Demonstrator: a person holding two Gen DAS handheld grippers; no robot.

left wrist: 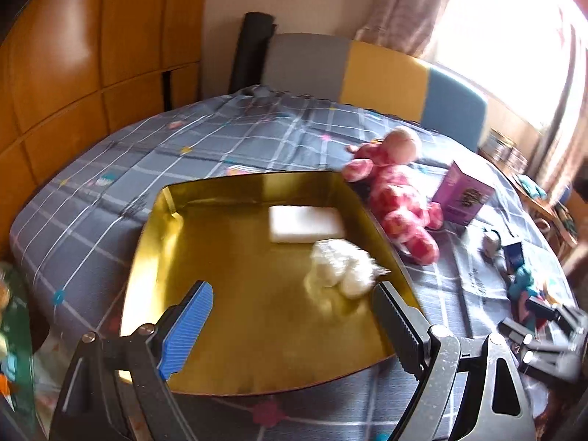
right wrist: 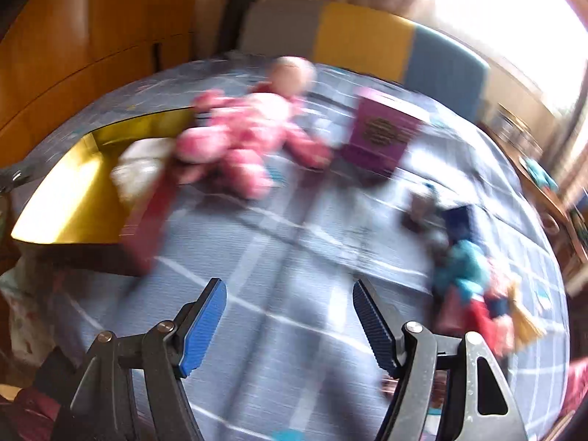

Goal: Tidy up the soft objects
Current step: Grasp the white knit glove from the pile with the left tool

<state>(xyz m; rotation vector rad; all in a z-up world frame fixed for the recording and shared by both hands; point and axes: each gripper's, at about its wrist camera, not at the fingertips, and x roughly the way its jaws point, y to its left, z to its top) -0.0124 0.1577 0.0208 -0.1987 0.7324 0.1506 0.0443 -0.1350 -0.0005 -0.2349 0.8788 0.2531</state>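
Both tools tilt downward over the bed (left wrist: 154, 139). The left tool (left wrist: 294, 327) gapes empty above the gold tray (left wrist: 154, 242), which holds a white sponge (left wrist: 305, 222) and a white wad (left wrist: 343, 270). The right tool (right wrist: 290, 327) stands open and empty over the bedspread; its blurred view alone shows a blue-red doll (right wrist: 474, 294). The pink plush (left wrist: 397, 198) lies beside the tray.

Gold tray (left wrist: 154, 242), white sponge (left wrist: 305, 224), pink-blotched plush (left wrist: 397, 198), purple box (left wrist: 463, 194), grey-blue checked sheet (left wrist: 205, 136).

Bedroom, sunlit from the right.
Wooden wardrobe (left wrist: 73, 55) far left; grey, yellow and blue headboard (left wrist: 382, 73) beyond the checked bedspread (left wrist: 183, 139); curtained window (left wrist: 514, 36) glaring.
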